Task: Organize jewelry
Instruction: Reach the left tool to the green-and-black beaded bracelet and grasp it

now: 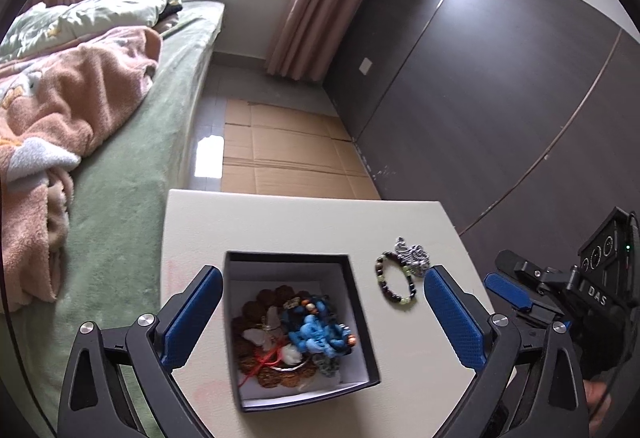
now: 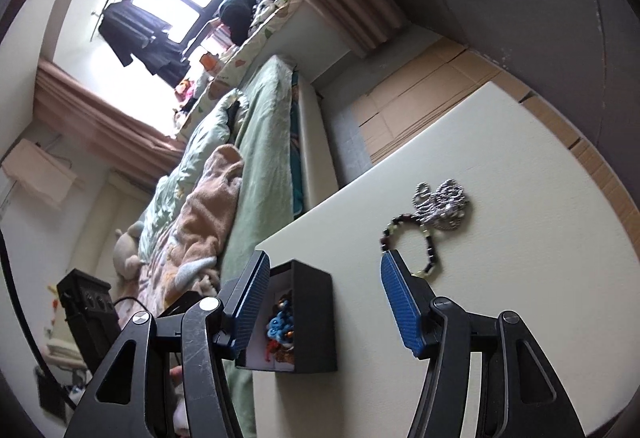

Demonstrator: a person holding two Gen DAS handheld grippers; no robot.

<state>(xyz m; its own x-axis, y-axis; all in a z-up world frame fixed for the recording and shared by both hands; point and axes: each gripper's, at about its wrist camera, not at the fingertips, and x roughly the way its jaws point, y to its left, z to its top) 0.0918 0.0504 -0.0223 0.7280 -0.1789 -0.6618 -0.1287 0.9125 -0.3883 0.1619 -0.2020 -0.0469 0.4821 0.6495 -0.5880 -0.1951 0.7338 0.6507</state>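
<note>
A black box [image 1: 360, 310] with a white inside stands on the white table [image 1: 280, 222] and holds several pieces, among them a blue beaded piece [image 1: 320, 334] and brown beads. My left gripper [image 1: 322, 312] is open and hovers over the box. A dark beaded bracelet [image 1: 396, 280] with green beads and a silver chain [image 1: 412, 252] lie on the table right of the box. My right gripper [image 2: 322, 302] is open and empty, low over the table, between the box [image 2: 312, 314] and the bracelet [image 2: 412, 250]. The chain [image 2: 442, 203] touches the bracelet.
A bed with a green sheet [image 1: 132, 173] and pink blanket [image 1: 68, 97] runs along the table's left. Flattened cardboard [image 1: 288, 153] covers the floor beyond the table. A dark wardrobe wall [image 1: 500, 77] stands to the right. The right gripper's body [image 1: 560, 286] shows at the table's right edge.
</note>
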